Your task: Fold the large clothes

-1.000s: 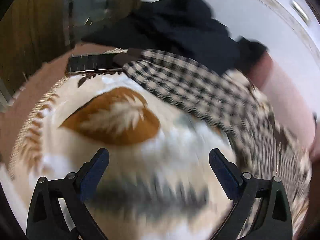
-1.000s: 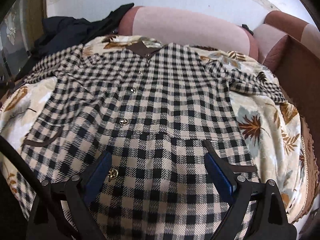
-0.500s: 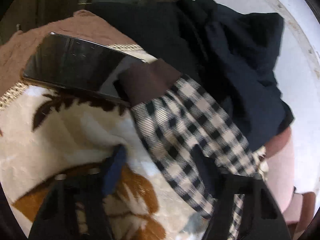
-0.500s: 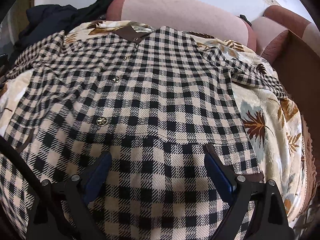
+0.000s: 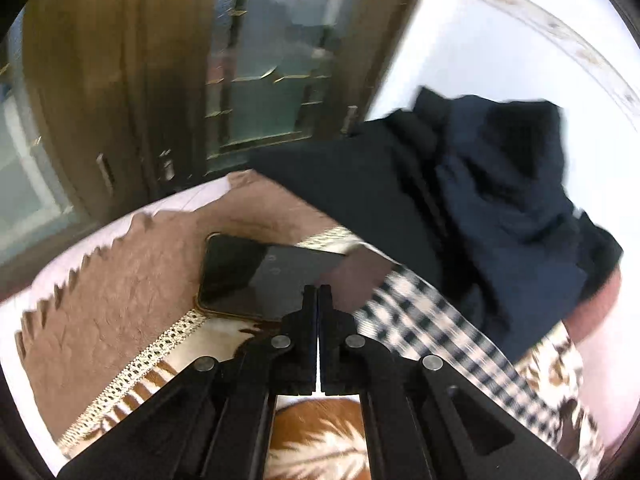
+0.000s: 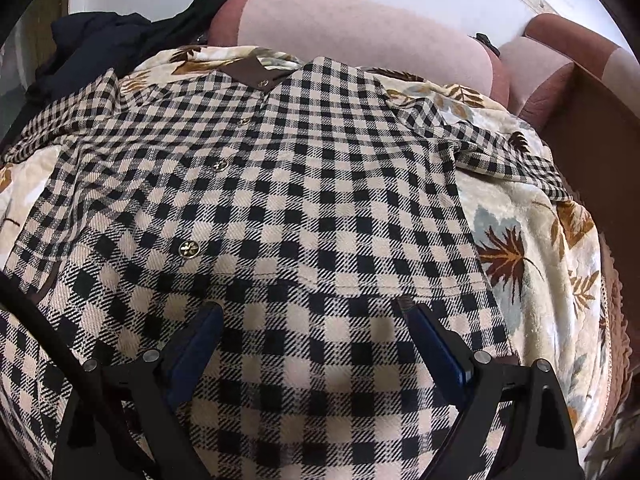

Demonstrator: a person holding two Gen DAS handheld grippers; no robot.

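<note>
Lying buttoned and face up on the leaf-print blanket (image 6: 516, 240) over the sofa, the checked shirt (image 6: 304, 208) looks like soft, fairly thick woven cloth, limp and light, likely to sag and crease unless taken at seams or edges. The right gripper (image 6: 312, 320) hovers over the lower front, fingers wide apart. The left gripper (image 5: 319, 300) has its fingers pressed together near the brown sleeve cuff (image 5: 360, 276), beside a phone (image 5: 256, 276); whether cloth is pinched I cannot tell.
</note>
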